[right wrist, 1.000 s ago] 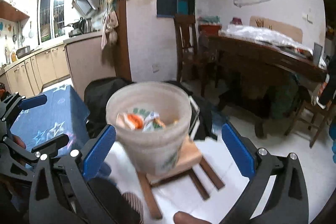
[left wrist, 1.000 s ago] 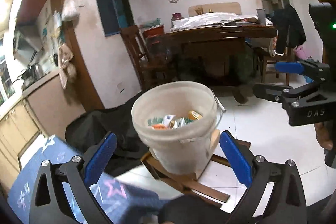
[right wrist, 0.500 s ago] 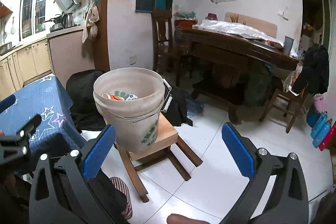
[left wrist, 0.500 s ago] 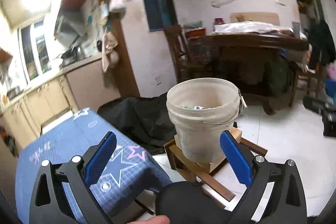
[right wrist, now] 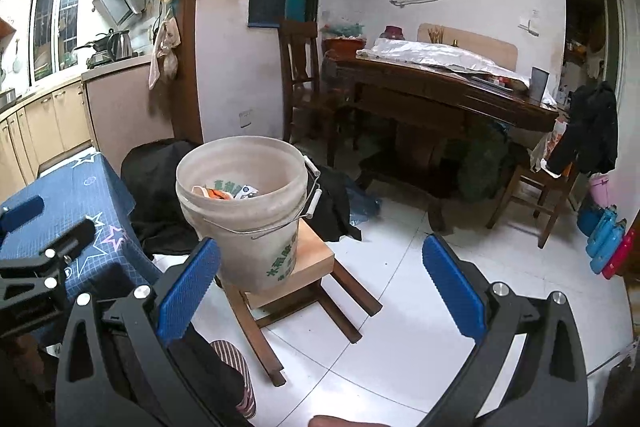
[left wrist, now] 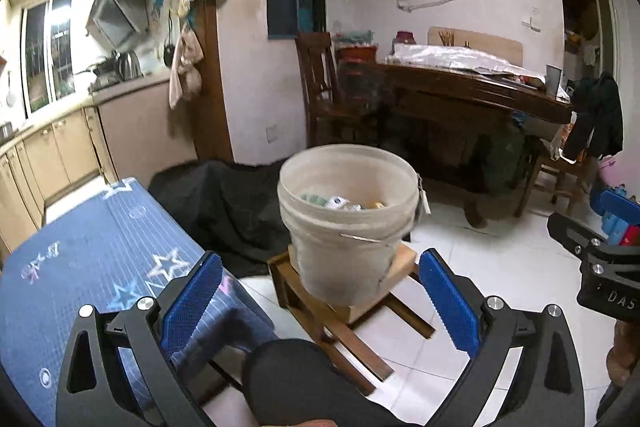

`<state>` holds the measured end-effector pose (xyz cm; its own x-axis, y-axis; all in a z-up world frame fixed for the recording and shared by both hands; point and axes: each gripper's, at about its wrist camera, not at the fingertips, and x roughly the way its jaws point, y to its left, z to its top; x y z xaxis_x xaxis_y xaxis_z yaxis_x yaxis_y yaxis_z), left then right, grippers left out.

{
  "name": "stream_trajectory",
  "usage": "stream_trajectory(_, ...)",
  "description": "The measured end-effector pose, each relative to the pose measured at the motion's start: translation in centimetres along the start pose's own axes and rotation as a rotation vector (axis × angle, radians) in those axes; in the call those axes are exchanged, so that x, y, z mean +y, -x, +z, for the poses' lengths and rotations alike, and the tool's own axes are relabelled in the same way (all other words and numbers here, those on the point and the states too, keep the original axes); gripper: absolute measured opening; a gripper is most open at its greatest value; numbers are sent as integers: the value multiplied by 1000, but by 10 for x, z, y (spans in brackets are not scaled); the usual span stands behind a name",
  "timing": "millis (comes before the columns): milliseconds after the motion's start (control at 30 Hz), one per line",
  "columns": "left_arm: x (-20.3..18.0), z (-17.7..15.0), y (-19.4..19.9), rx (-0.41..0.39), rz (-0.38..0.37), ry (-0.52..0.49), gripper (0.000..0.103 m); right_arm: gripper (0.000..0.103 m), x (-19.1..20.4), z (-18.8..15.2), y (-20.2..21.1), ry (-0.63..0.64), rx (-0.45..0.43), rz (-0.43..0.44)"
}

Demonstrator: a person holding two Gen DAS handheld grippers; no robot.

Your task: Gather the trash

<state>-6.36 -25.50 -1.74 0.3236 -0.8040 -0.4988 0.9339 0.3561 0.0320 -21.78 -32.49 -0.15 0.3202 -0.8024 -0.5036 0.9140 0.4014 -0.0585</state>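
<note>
Having pulled back, both empty tools [left wrist: 320,301] [right wrist: 322,287] now face the bucket [left wrist: 346,223].

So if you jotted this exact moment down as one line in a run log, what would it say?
task: collect trash | left gripper: open, empty | right gripper: open, empty | bucket: on wooden stool, holds trash

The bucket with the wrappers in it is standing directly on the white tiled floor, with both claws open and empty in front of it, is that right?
Not quite. The bucket stands on a small wooden stool, not directly on the tiled floor; the right wrist view shows the stool's legs under it. The rest holds: wrappers lie inside, and the left claw and right claw are both open and empty.
</note>
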Motion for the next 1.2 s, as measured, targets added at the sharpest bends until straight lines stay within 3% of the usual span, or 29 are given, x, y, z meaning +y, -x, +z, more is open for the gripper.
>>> stream_trajectory(500, -17, -7, -14, 39, 15, -22, 98, 98, 3, 0, -5, 25, 23, -3)
stream_trajectory(800, -22, -7, -15, 25, 13, -36, 98, 98, 1, 1, -8, 20, 22, -21)
stream_trajectory(1200, -21, -7, -10, -23, 77, -11, 98, 98, 1, 1, -13, 20, 28, -29)
